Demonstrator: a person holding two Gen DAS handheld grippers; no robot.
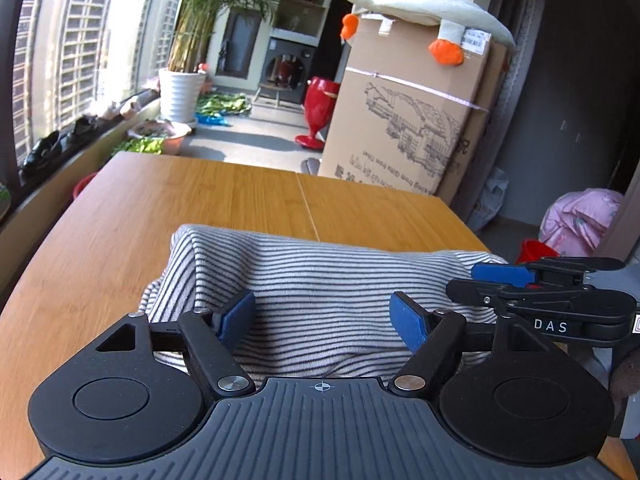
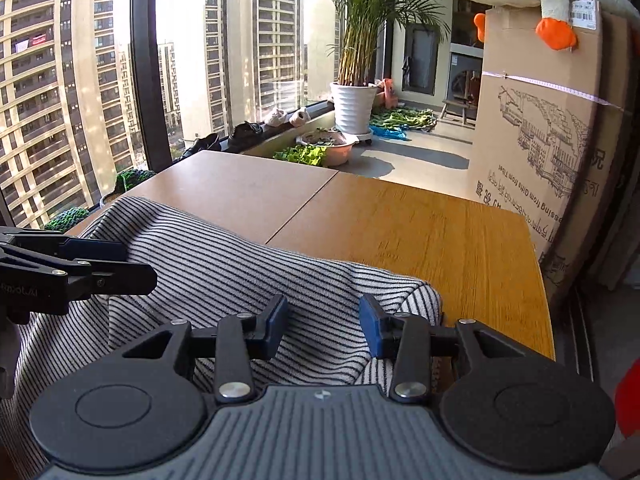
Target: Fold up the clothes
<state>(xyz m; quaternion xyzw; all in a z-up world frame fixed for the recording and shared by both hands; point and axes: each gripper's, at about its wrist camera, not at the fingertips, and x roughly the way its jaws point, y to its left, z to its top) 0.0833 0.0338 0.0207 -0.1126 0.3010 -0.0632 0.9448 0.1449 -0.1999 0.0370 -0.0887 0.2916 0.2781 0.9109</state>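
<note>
a folded garment [image 1: 320, 288] lies on the near part of the worktop [image 1: 224, 200], with the left tongs [image 1: 323, 316] over it, their pads spread apart above the cloth. the right tongs [image 2: 323, 326] hang over the garment's right end, and each pair shows at the other's side. the far half of the worktop is bare. behind it, to the right, a large carton [image 1: 420, 120] stands on the floor with a soft toy [image 1: 420, 4] lying on top. a potted palm [image 2: 356, 96] stands farther back, left of the carton, beside the window [image 2: 100, 80]. shoes [image 2: 244, 132] line the sill at the worktop's left.
</note>
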